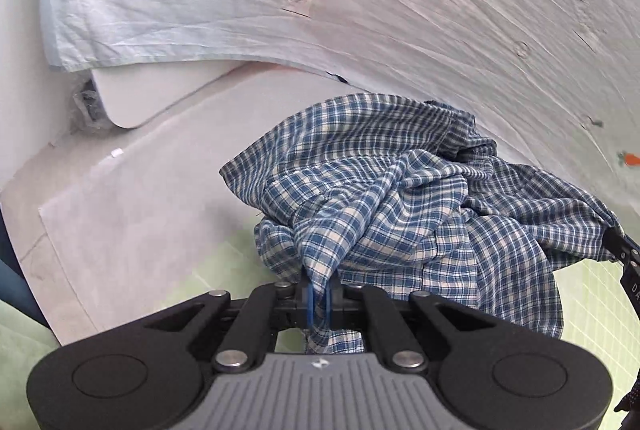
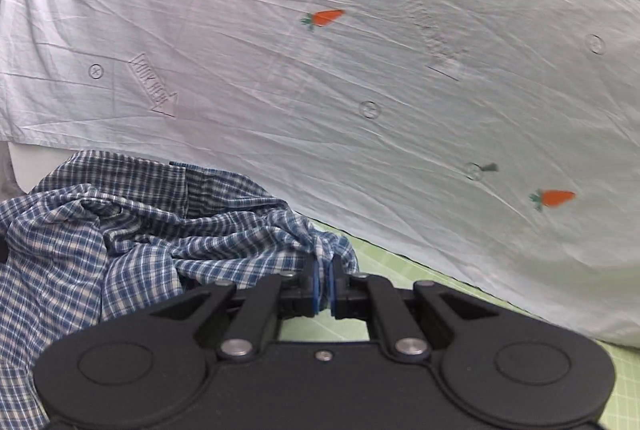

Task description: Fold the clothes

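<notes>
A large, wrinkled pale blue-white cotton sheet point(image 2: 360, 77) printed with small orange carrots point(image 2: 326, 17) and faint embossed arrows fills the upper part of both views; its hem point(image 1: 160, 55) hangs over a white rounded board point(image 1: 152, 89) in the left wrist view. Below the hem runs a pale grey floor point(image 1: 120, 213), with a dark crumpled bit of plastic point(image 1: 86, 105) at the board's corner. A light green gridded cutting mat point(image 2: 400, 270) lies under the sheet's near edge and beneath both grippers.

The blue-and-white checked cotton shirt point(image 1: 400, 197) hangs bunched and heavily creased between the two grippers, in front of the sheet, one flap spread toward the floor side and folds gathering toward each grip point. The left gripper point(image 1: 319, 294) is clamped on a pinched fold of the shirt, the cloth passing between its blue pads point(image 1: 309, 300) and trailing down behind them. The right gripper point(image 2: 323, 282) is likewise closed on a gathered tuft of the shirt's edge.
</notes>
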Action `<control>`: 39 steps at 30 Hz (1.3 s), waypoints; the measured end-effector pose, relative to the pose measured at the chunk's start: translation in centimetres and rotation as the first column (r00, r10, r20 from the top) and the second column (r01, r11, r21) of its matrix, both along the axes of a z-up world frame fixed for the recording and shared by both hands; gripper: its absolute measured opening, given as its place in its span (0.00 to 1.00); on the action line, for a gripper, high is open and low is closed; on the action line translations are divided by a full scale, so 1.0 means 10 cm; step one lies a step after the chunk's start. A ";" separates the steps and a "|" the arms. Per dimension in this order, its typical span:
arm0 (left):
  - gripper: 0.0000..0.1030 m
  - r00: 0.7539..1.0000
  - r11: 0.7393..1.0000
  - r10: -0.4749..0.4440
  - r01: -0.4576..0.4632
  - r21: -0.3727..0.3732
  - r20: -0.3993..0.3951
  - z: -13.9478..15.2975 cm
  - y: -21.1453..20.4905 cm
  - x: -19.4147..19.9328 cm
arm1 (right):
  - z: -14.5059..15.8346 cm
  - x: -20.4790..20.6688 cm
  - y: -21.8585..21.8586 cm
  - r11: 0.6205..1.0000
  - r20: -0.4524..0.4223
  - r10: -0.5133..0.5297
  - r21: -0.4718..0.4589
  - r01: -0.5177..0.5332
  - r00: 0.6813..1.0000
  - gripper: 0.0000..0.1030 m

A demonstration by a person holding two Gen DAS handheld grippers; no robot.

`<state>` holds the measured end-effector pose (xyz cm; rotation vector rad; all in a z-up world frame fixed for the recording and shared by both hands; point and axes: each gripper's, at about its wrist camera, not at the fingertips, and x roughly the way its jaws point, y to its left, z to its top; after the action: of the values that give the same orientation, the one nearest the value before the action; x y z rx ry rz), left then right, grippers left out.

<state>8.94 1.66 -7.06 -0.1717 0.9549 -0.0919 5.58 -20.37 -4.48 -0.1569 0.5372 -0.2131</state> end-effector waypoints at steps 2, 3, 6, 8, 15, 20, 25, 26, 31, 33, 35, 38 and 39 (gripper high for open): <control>0.07 0.998 0.998 -0.057 0.056 -0.020 -0.028 -0.07 -0.30 -0.18 | -0.02 -0.24 -0.28 0.998 -0.012 -0.070 0.002 0.070 0.997 0.05; 0.07 0.996 0.996 -0.081 0.080 -0.030 -0.045 -0.09 -0.44 -0.26 | -0.05 -0.35 -0.46 0.994 -0.023 -0.112 0.004 0.112 0.993 0.05; 0.12 0.986 0.989 -0.144 0.141 -0.037 -0.083 -0.14 -0.82 -0.52 | -0.15 -0.73 -0.90 0.973 -0.061 -0.228 0.007 0.229 0.972 0.05; 0.15 0.982 0.985 -0.170 0.169 -0.022 -0.080 -0.14 -0.99 -0.67 | -0.24 -0.97 -1.17 0.953 -0.102 -0.300 0.003 0.302 0.949 0.05; 0.19 0.988 0.989 -0.145 0.146 0.007 -0.051 -0.12 -1.32 -0.95 | -0.59 -1.54 -1.72 0.907 -0.245 -0.400 0.034 0.420 0.883 0.10; 0.30 0.995 0.996 -0.091 0.091 -0.007 -0.050 -0.09 -1.34 -0.94 | -0.51 -1.63 -1.86 0.900 -0.199 -0.411 0.071 0.431 0.890 0.30; 0.40 0.994 0.995 -0.094 0.095 0.011 -0.052 -0.07 -1.35 -0.79 | -0.50 -1.55 -1.85 0.903 -0.181 -0.391 0.114 0.415 0.902 0.36; 0.43 0.993 0.994 -0.105 0.105 0.015 -0.052 -0.07 -1.36 -0.75 | -0.52 -1.52 -1.84 0.903 -0.182 -0.388 0.118 0.412 0.903 0.38; 0.58 0.984 0.987 -0.155 0.159 0.027 -0.092 -0.15 -1.46 -0.46 | -0.61 -1.17 -1.80 0.912 -0.192 -0.351 0.150 0.381 0.916 0.49; 0.58 0.980 0.985 -0.168 0.171 0.019 -0.106 -0.20 -1.50 -0.32 | -0.64 -0.96 -1.77 0.927 -0.204 -0.318 0.141 0.349 0.926 0.52; 0.61 0.975 0.983 -0.183 0.183 -0.009 -0.124 -0.26 -1.53 -0.16 | -0.68 -0.71 -1.74 0.946 -0.222 -0.277 0.110 0.306 0.935 0.56; 0.63 0.964 0.979 -0.206 0.200 -0.049 -0.171 -0.40 -1.62 0.04 | -0.77 -0.32 -1.72 0.972 -0.252 -0.211 0.048 0.230 0.944 0.61; 0.63 0.959 0.977 -0.213 0.205 -0.058 -0.187 -0.45 -1.65 0.10 | -0.80 -0.21 -1.72 0.978 -0.261 -0.190 0.029 0.205 0.946 0.64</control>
<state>9.94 -14.82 -11.61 -0.1155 1.1639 -0.2933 3.53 -37.57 -12.49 -0.0755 0.8184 -0.3764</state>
